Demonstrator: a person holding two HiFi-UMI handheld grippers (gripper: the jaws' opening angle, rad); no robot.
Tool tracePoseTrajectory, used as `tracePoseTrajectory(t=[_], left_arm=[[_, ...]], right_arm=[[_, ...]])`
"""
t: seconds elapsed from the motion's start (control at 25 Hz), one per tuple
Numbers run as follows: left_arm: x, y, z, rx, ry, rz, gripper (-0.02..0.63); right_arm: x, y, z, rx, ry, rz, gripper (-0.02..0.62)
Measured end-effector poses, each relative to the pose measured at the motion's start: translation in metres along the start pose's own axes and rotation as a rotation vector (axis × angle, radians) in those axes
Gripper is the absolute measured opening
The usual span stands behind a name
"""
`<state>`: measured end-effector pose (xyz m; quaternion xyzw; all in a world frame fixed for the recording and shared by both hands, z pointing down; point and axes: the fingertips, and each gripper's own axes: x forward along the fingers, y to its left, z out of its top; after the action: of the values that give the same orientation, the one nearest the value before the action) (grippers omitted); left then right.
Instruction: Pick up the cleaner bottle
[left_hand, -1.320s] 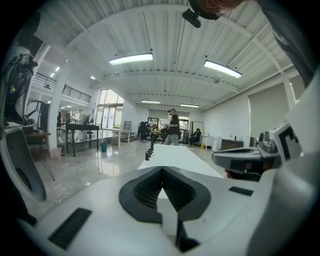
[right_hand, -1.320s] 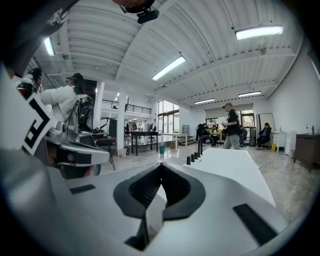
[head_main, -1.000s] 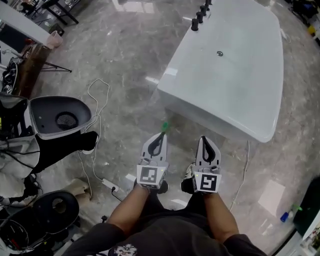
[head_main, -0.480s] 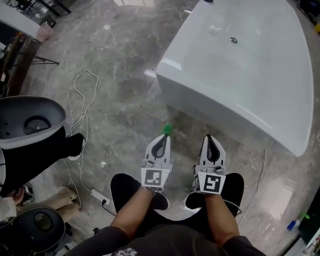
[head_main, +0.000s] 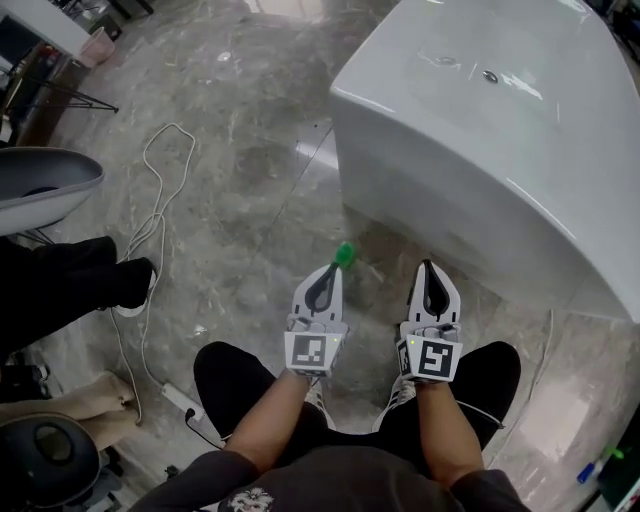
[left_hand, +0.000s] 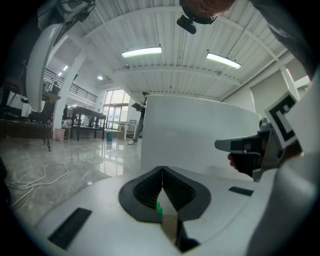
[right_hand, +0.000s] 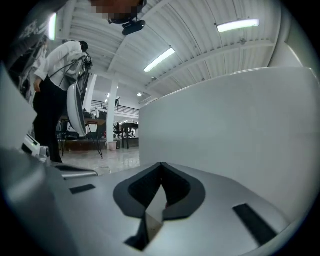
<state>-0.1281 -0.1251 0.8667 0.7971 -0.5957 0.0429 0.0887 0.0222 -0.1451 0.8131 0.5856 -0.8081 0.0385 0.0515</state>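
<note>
– Head view, starting at the left: what do we have before us?

– At the far left there is a rounded grey shell with a white rim (head_main: 45, 185). Next to it a loose white cable (head_main: 150, 190) snakes over the glossy grey marble floor (head_main: 240, 120). None of that concerns our task.

– And our tools?

– We crouch with both held low, side by side. The white two-jaw left gripper (head_main: 327, 272) has its jaws pressed together and pinches nothing. Its own view agrees, with the dark pads meeting at the tip.

– Where is the thing we want?

– It stands on the floor just beyond that tip, apart from it, near the foot of the tub. We judge it to be the cleaner bottle (head_main: 344, 256), a small thing with a bright green top. The body below the top is too faint for us to make out. A green speck also shows low between the closed jaws in the left gripper view.

– Further right?

– The matching white right gripper (head_main: 430, 275) is also closed and empty. Beyond it is the big glossy white bathtub (head_main: 500, 150). At the far right edge lies a small blue and green item (head_main: 598, 466), and we cannot tell what it is.

– So how far along are we?

– Only at the approach, we reckon. Nothing is touched or lifted. We have yet to spread one pair of jaws, bring them round the bottle, close them and raise it.
</note>
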Motion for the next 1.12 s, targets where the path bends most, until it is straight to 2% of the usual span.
tracePoseTrajectory(t=[0.12, 0.24, 0.32, 0.44, 0.52, 0.84, 1.12], left_arm=[[-0.003, 0.011, -0.007, 0.014, 0.014, 0.027, 0.006], [-0.003, 0.011, -0.004, 0.056, -0.027, 0.025, 0.018], [-0.001, 0.008, -0.011, 0.096, -0.033, 0.013, 0.112], [0.002, 0.009, -0.041, 0.117, 0.004, -0.001, 0.199], [0.007, 0.01, -0.064, 0.105, 0.04, -0.017, 0.229], [0.039, 0.021, -0.157, 0.117, 0.188, -0.022, 0.281], [0.075, 0.023, -0.205, 0.131, 0.207, -0.025, 0.293]], right_arm=[[0.005, 0.014, 0.001, 0.001, -0.001, 0.041, 0.017], [0.006, 0.018, -0.003, 0.042, 0.007, 0.046, 0.017], [0.008, 0.021, -0.002, 0.043, 0.009, 0.055, 0.017], [0.007, 0.026, -0.004, 0.046, 0.006, 0.07, 0.017], [0.007, 0.03, -0.006, 0.059, 0.002, 0.072, 0.017], [-0.003, 0.04, 0.007, 0.05, -0.028, 0.096, 0.017], [-0.018, 0.049, 0.0, -0.01, -0.032, 0.126, 0.017]])
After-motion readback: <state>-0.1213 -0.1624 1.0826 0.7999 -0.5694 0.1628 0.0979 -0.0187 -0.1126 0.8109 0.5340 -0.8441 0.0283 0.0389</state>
